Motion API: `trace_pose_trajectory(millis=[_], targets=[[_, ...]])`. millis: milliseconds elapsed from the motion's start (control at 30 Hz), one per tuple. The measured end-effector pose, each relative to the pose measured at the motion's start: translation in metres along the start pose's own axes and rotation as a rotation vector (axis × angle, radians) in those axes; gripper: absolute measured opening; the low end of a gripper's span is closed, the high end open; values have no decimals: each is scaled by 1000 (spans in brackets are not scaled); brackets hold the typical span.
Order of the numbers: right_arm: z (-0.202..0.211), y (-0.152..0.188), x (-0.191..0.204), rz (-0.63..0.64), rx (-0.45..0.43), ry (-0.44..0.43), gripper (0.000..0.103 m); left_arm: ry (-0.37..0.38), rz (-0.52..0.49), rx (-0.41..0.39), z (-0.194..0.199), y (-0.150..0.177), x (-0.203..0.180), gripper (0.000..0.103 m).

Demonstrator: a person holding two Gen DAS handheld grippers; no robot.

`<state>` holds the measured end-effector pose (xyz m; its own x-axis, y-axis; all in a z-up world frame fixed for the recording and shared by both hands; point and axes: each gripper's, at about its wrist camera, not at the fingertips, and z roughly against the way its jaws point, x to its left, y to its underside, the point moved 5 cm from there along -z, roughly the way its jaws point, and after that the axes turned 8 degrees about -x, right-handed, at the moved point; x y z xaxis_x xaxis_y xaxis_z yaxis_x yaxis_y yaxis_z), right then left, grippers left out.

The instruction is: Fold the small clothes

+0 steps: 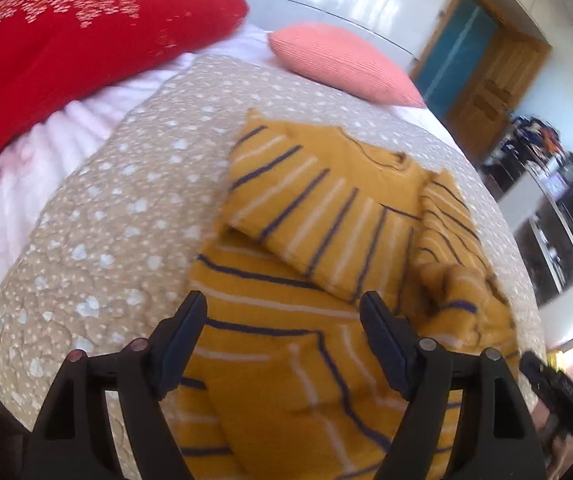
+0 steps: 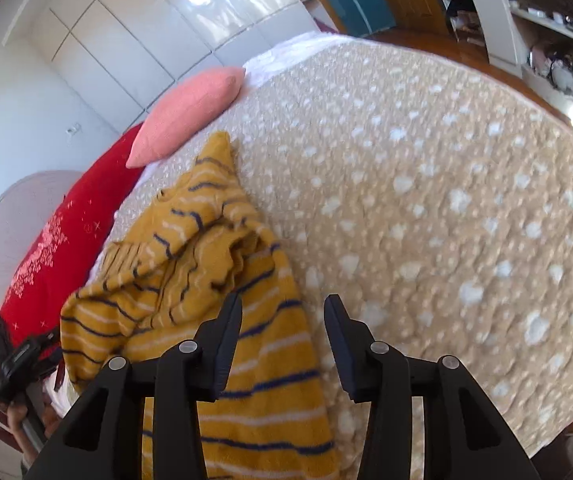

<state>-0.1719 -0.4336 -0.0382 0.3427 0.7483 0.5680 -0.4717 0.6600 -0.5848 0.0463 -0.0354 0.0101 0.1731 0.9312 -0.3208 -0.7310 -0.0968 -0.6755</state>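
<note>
sweater axis: mustard striped sweater (image 1: 318, 248) runs lengthwise straight ahead of the left gripper (image 1: 284, 312); hem end under the jaws, neckline (image 1: 382, 156) at the far end.
sweater position: lies on the quilt (image 1: 98, 248); body passes directly beneath the left gripper, and sits left of and partly under the right gripper (image 2: 283, 316).
sweater fold state: left sleeve (image 1: 286, 184) laid across the chest in a flat diagonal panel; right sleeve (image 1: 458, 264) bunched and wrinkled to the right of the left gripper.
sweater look: mustard yellow knit, thin navy and white stripes, fuzzy surface, ribbed neck edge.
left gripper: fingers spread wide, nothing between them, hovering over the lower body of the sweater.
right gripper: fingers apart, holding nothing; left finger over the sweater edge, right finger over bare quilt.
quilt: beige, puckered stitched texture, white heart and dot print.
pink cushion (image 1: 342, 64): coral, ribbed weave, far ahead past the neckline.
red pillow (image 1: 66, 48): large, red with white print, ahead-left of the left gripper.
focus: both views slightly motion-blurred.
</note>
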Motion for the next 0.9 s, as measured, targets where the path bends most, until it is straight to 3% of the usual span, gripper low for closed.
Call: trace_pose_trajectory(millis=[100, 233, 267, 300, 400, 533, 600, 667, 733, 767, 800, 900], targets=[[-5, 7, 11, 17, 14, -12, 46, 33, -16, 20, 2, 7, -5, 78], [-13, 10, 23, 52, 22, -24, 47, 27, -170, 121, -9, 35, -25, 76], [-14, 10, 24, 56, 24, -25, 48, 31, -214, 142, -11, 44, -31, 51], [-16, 11, 26, 60, 27, -22, 49, 14, -247, 152, -13, 46, -33, 13], [-16, 12, 28, 70, 26, -16, 49, -5, -265, 114, -8, 26, -32, 3], [-13, 8, 27, 74, 18, -9, 49, -69, -245, -19, 8, -35, -19, 3], [-13, 5, 25, 70, 14, 1, 49, -142, -251, -88, 12, -61, -10, 3], [-14, 1, 25, 70, 15, -2, 49, -179, -252, -111, 9, -72, -2, 4], [-16, -2, 32, 91, 15, -6, 49, -168, -233, -77, -1, -71, 7, 22], [-18, -4, 36, 103, 15, -5, 49, -150, -218, -53, -7, -67, 11, 44], [-20, -6, 42, 121, 14, -7, 49, -123, -197, -41, -10, -62, 14, 56], [-33, -12, 61, 154, 24, -37, 50, -84, -167, -13, -13, -45, 16, 59]])
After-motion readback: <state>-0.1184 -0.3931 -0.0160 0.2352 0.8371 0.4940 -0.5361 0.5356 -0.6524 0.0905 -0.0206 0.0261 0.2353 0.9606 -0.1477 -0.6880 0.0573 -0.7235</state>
